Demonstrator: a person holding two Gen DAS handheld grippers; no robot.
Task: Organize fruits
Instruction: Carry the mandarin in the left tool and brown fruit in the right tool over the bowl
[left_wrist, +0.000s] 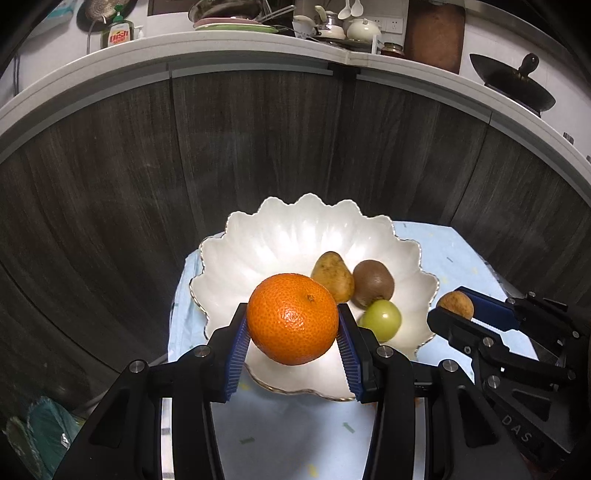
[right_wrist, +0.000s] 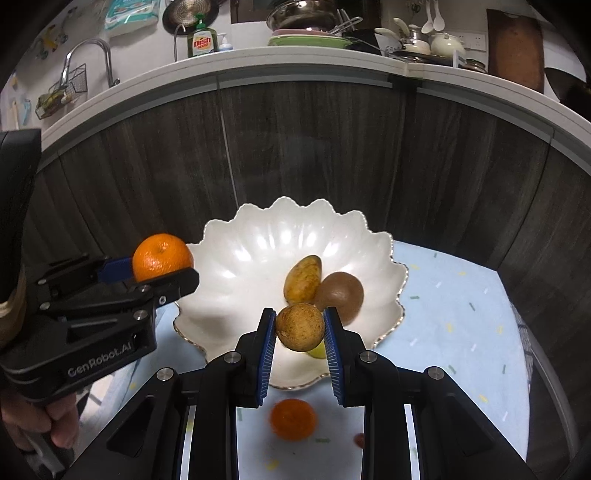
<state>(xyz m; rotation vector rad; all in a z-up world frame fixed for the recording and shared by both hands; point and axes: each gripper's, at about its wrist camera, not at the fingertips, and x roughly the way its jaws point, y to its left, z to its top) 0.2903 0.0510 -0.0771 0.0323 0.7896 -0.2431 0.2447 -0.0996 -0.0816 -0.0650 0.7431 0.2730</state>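
Both grippers carry fruit over the bowl (left_wrist: 258, 236).
Left gripper (left_wrist: 292, 334) clamps an orange (left_wrist: 291, 317); right gripper (right_wrist: 300, 332) clamps a brown fruit (right_wrist: 300, 326).

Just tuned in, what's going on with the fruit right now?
Both grippers are loaded. The left gripper is shut on an orange, held over the near rim of the white scalloped bowl. The right gripper is shut on a small brown round fruit, also at the bowl's near edge. Inside the bowl lie a pear, a kiwi and a green fruit. Another orange sits on the cloth.
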